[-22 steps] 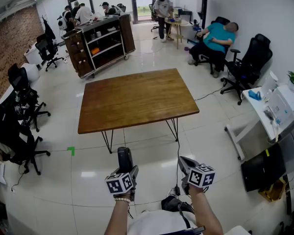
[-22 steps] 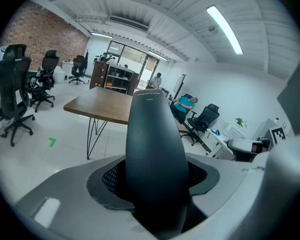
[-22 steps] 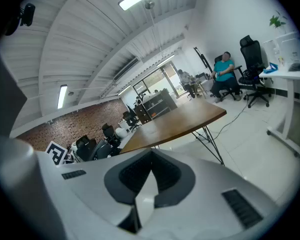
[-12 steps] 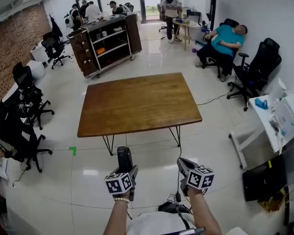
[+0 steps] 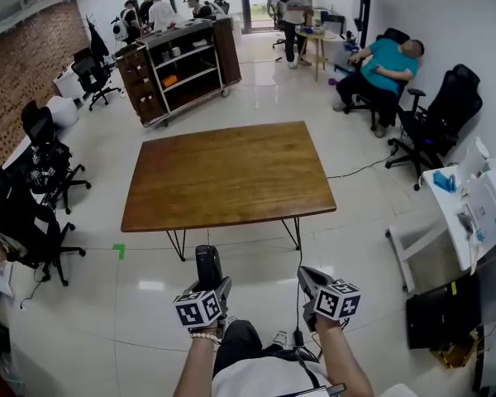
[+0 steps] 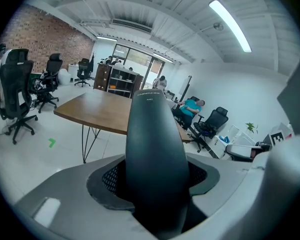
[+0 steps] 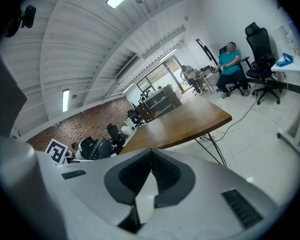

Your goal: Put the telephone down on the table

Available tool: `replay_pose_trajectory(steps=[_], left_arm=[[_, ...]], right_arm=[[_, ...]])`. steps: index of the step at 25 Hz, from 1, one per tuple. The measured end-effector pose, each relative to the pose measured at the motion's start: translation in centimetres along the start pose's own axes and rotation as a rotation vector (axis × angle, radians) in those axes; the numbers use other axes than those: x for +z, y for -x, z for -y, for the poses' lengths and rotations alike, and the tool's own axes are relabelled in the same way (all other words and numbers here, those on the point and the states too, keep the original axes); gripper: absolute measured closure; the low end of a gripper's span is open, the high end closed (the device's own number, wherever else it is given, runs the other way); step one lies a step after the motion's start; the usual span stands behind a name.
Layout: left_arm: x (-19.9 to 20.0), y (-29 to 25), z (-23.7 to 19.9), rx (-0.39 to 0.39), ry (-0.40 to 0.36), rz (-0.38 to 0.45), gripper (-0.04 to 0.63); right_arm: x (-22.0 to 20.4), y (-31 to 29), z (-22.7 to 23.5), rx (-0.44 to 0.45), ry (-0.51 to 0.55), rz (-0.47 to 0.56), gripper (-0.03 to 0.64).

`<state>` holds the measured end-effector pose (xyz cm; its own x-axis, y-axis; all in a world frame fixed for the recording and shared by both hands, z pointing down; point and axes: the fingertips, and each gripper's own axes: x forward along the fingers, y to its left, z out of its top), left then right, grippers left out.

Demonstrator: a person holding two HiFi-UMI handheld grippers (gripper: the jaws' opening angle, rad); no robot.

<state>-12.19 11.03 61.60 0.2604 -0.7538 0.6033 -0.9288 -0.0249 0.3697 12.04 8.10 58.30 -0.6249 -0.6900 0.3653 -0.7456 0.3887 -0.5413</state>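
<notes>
I stand in an open office with a white tiled floor point(image 5: 83, 304) and a brick wall point(image 5: 25, 48) to my left. The wooden worktop point(image 5: 227, 176) sits ahead of me on thin black legs, its top bare. Beyond it is a dark open shelf unit point(image 5: 182, 60). One middle shelf holds a small orange thing point(image 5: 172, 80), and the rest of what is on the shelves is too small to make out. A person in a teal shirt point(image 5: 388, 60) lies back in a chair by the right wall, with black office chairs point(image 5: 442, 110) beside them.

My left tool point(image 5: 208, 286) is clamped on the telephone point(image 5: 207, 263), a black handset. It stands up out of the jaws and points toward the near edge of the worktop, held over the floor short of it. In the left gripper view the handset point(image 6: 152, 144) fills the gap between the pads.

My right tool point(image 5: 312, 281) is level with the left one, its jaws closed together on nothing.
</notes>
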Motion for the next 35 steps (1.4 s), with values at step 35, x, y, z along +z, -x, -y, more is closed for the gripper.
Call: replay_pose_trajectory(steps=[35], left_arm=[[15.7,-19.2,-2.7,-0.093,-0.017,-0.082,0.299]], right_arm=[[12.9,-17.0,5.4,-0.075,0.003,0.002,0.609]])
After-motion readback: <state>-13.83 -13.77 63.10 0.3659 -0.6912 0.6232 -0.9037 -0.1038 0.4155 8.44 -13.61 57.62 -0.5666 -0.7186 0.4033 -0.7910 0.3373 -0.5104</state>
